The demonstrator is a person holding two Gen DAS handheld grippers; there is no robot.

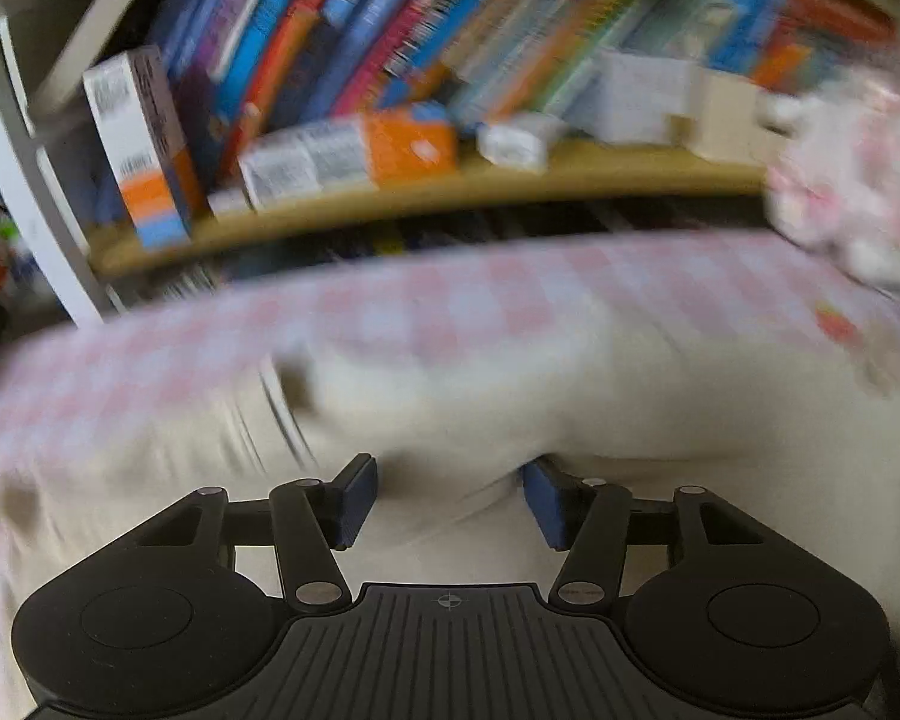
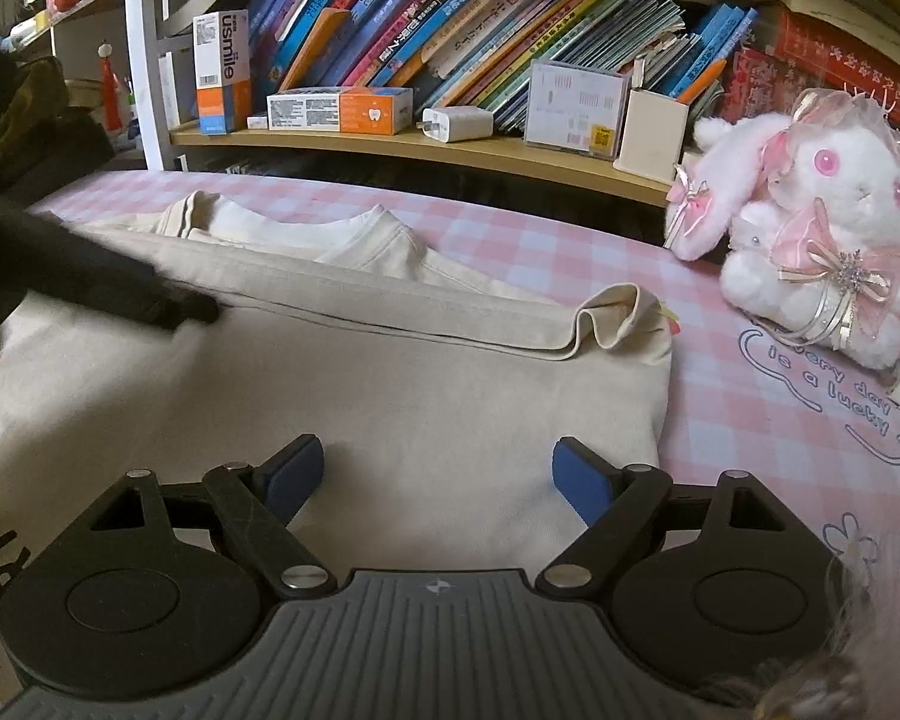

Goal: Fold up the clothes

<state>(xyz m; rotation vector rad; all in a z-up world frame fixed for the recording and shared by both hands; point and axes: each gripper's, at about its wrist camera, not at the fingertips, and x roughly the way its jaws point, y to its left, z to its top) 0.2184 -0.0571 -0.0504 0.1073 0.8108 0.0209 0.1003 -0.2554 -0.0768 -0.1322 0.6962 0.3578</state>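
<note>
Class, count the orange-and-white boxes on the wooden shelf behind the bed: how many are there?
2. One orange-and-white box stands upright at the shelf's left end; the other lies flat just right of it. More may be hidden among the books.

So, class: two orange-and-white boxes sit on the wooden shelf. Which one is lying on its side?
The long toothpaste-style box, lying flat beside the white charger plug. The other, the usmile box, stands upright at the shelf's left end.
</note>
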